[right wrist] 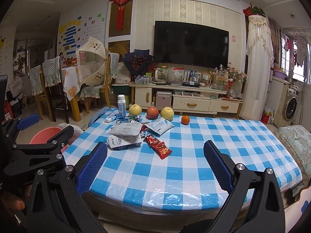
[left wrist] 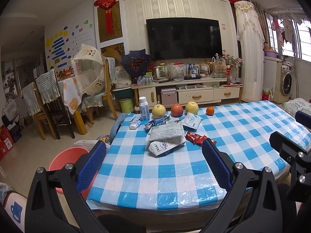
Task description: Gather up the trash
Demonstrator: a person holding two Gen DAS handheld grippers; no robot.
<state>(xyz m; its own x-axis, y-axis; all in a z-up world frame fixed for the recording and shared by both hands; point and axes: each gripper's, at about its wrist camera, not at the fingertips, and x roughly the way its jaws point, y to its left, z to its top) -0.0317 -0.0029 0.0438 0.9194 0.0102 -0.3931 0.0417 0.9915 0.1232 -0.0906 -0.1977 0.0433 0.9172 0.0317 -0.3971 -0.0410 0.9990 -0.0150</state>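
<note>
A heap of empty wrappers lies on the blue-and-white checked table (left wrist: 155, 174): white pouches (left wrist: 166, 132) (right wrist: 124, 131), a red snack wrapper (left wrist: 195, 137) (right wrist: 159, 147), a flattened carton (left wrist: 157, 121) and a crushed small bottle (left wrist: 134, 123). A pink bin (left wrist: 66, 159) (right wrist: 45, 135) stands on the floor left of the table. My left gripper (left wrist: 154, 149) is open above the near table edge, short of the pouches. My right gripper (right wrist: 155, 153) is open too, with the red wrapper between its fingertips' line and beyond. Neither holds anything.
Along the table's far edge stand a white bottle (left wrist: 144, 108), two yellow pears (left wrist: 158, 111), a red apple (left wrist: 176, 110) and an orange (left wrist: 210, 110). Dining chairs (left wrist: 46, 101) and a TV cabinet (left wrist: 186, 93) lie beyond. A bed edge (right wrist: 295, 139) is at the right.
</note>
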